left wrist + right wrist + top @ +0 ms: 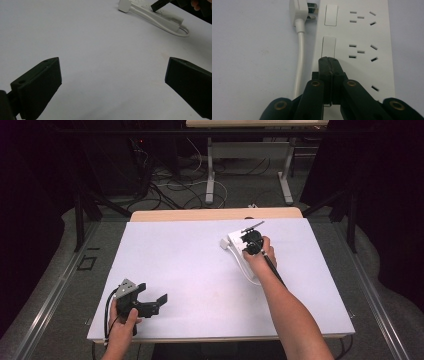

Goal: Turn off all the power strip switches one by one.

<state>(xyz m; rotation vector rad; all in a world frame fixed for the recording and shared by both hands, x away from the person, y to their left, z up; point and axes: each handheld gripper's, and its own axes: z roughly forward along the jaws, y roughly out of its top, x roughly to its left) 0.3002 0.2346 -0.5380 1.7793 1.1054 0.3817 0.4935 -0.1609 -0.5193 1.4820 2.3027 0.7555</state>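
Surface: a white sheet [200, 270] covers a wooden table [215, 214], whose bare wood shows along the far edge.
Room: grey floor [75, 270] with loose cables [175, 185] beyond the table, the legs of a second table [210, 175] farther back, dark curtains [30, 195] at both sides.
Power strip: one white power strip [359, 32] lies flat on the sheet's far right part; in the high view its long axis runs diagonally, from the far left toward the person's right.
Sockets and switches: in the right gripper view two rocker switches [329, 46] sit in a row along the strip's length, each beside a group of socket slots; a further slot shows lower down.
Plug: one white plug [298, 11] lies beside the strip's end, prongs pointing toward the strip, its cord [299, 62] running alongside the strip.
Left gripper [150, 302]: held near the sheet's near left corner, jaws wide apart, nothing between them.
Right gripper [329, 62]: jaws pressed together, tips over the strip at the near end of the second switch; whether they touch it I cannot tell.
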